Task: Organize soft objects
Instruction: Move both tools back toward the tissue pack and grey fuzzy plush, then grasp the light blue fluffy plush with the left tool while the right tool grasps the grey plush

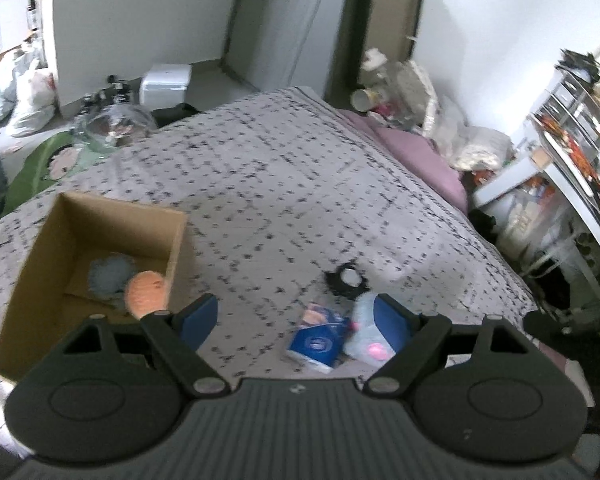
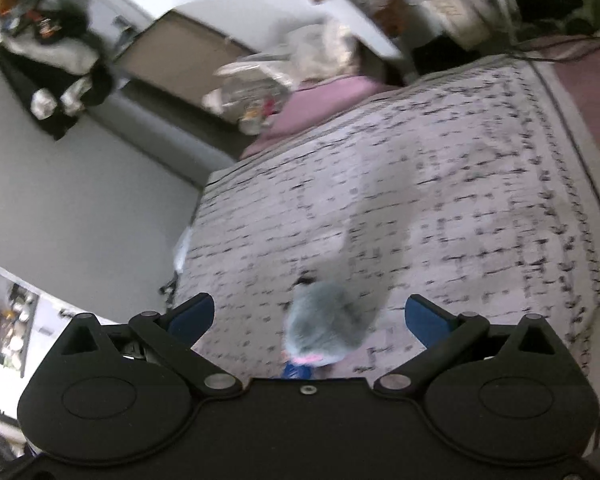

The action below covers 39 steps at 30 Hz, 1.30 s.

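Note:
A cardboard box (image 1: pixel 40 264) stands open on the bed at the left; inside lie an orange soft ball (image 1: pixel 146 292) and a pale blue fluffy thing (image 1: pixel 110 276). On the bedspread lie a grey-blue plush with pink spots (image 1: pixel 364 340), a blue packet (image 1: pixel 318 342) and a black-and-white ring-shaped thing (image 1: pixel 346 280). My left gripper (image 1: pixel 296 322) is open and empty above the bed, between the box and the plush. My right gripper (image 2: pixel 308 318) is open, hovering over the same grey plush (image 2: pixel 322 330), which lies between its fingers; the blue packet (image 2: pixel 296 370) peeks out below it.
The patterned bedspread (image 1: pixel 280 184) covers the bed, with a pink sheet (image 1: pixel 416 156) at its far edge. Bags and clutter (image 1: pixel 400 84) sit beyond the bed, shelves (image 1: pixel 572 136) at the right, bottles and a white box (image 1: pixel 164 84) on the floor at the left.

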Tool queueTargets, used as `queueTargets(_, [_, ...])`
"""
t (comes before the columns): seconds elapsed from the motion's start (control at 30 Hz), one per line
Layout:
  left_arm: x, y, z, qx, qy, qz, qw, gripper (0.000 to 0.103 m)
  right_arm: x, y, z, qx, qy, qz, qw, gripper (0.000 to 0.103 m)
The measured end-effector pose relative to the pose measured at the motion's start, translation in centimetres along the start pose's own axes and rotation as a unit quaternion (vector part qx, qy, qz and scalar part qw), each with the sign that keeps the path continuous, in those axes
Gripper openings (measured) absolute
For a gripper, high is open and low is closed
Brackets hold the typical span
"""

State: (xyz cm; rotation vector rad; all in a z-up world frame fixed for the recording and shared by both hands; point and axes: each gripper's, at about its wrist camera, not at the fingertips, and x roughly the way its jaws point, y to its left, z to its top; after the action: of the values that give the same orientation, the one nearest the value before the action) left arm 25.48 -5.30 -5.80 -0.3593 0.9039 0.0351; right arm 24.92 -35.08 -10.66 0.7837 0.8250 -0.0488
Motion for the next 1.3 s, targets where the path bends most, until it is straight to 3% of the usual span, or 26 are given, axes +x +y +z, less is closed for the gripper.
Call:
queueTargets(0.13, [1.5,-2.2,0.0,0.013,0.012,-0.017,0.9997,0.081,1.3,-1.8,0.2,0.045,0.015,-0.005,0.999,0.098])
queueTargets(0.2, [2.2,-3.3,-0.1,0.019,0.017,-0.023,0.9994,0.078,2.3,-2.8,0.1,0.075,0.041,0.017,0.996,0.091])
queueTargets(0.43, [5.5,-6.2,-0.6,0.036,0.053,-0.036,0.9973,0.052,4.3,-4.5,0.1,0.11,0.059,0.003,0.992,0.067])
queueTargets(0.6, [7.4,-7.8,-1.1,0.04,0.067,-0.043,0.9961,0.043,5.4,-6.6,0.6,0.147,0.064,-0.008,0.987,0.058])
queueTargets(0.73, [8.7,-9.3,-1.2,0.048,0.077,-0.04,0.9951,0.043,6.1,-7.8,1.0,0.161,0.067,-0.023,0.984,0.053])
queueTargets(1.0, [11.7,-12.2,-2.1,0.092,0.091,-0.018,0.9915,0.043,7.7,-8.7,1.0,0.174,0.085,-0.026,0.981,0.053])
queueTargets(1.13, [13.5,-12.2,-2.9,0.102,0.111,0.004,0.9885,0.045,8.1,-9.1,1.1,0.176,0.091,-0.027,0.98,0.053])
queueTargets(1.3, [14.1,-11.1,-2.6,0.104,0.103,0.041,0.9884,0.047,9.3,-8.2,0.8,0.158,0.11,-0.02,0.981,0.053])
